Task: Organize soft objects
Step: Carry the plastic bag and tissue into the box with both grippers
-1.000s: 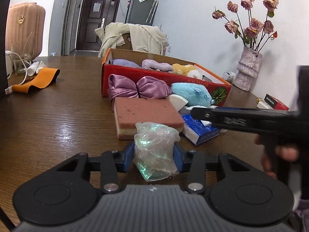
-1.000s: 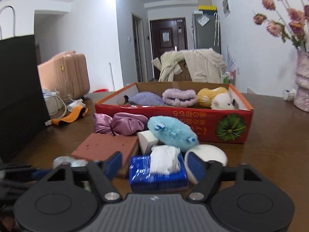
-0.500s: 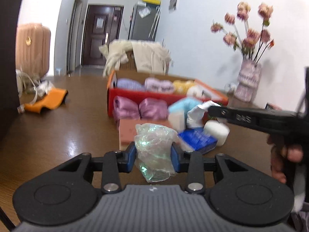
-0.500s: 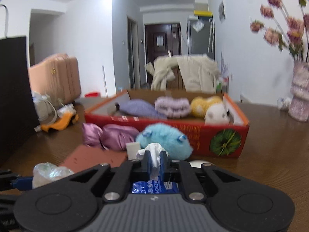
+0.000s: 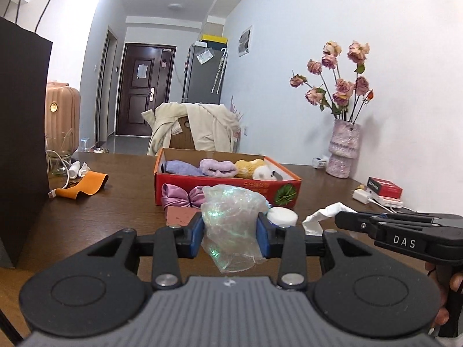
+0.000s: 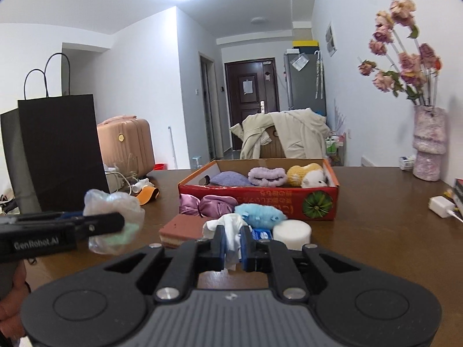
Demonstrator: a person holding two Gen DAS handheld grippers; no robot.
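Left gripper (image 5: 230, 232), jaws part-closed, clamps crumpled plastic bag (image 5: 231, 225); right gripper (image 6: 232, 245), jaws nearly shut, pinches white tissue (image 6: 230, 231). Both loads held above wooden table (image 6: 376, 231), short of red box (image 6: 260, 199) already holding plush items. Advice: carry each over box rim, keep grips firm, release one at a time into free space, avoid snagging blue plush (image 6: 260, 215).

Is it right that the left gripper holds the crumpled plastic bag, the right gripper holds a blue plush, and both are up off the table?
Not quite. The right gripper is shut on a white tissue, as the right wrist view shows; the blue plush lies on the table. The left gripper does hold the plastic bag.
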